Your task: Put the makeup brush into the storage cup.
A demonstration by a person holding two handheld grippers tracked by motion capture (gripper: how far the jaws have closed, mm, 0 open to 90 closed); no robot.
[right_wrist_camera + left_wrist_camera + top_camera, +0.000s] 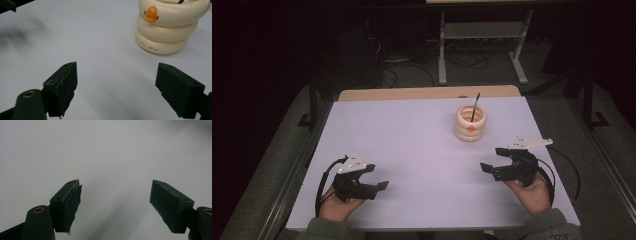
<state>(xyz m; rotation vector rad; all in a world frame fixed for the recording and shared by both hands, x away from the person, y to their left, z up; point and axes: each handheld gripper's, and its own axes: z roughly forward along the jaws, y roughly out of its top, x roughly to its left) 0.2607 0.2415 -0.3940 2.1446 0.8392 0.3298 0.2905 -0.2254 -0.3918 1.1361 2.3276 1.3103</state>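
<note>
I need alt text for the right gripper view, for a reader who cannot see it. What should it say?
A cream holder shaped like three stacked rings, with a small orange duck face on its top ring, stands on a white table at the upper right. In the foreground, the right tool has its two black jaws wide apart with nothing between them.

holder (165, 27): glossy smooth cream plastic | table (412, 150): matt white, wood edge

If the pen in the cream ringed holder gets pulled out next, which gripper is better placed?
Probably the right gripper: it sits open on the same side as the holder with the pen, and its own view faces the holder. The left gripper, also open, is farther off.
</note>
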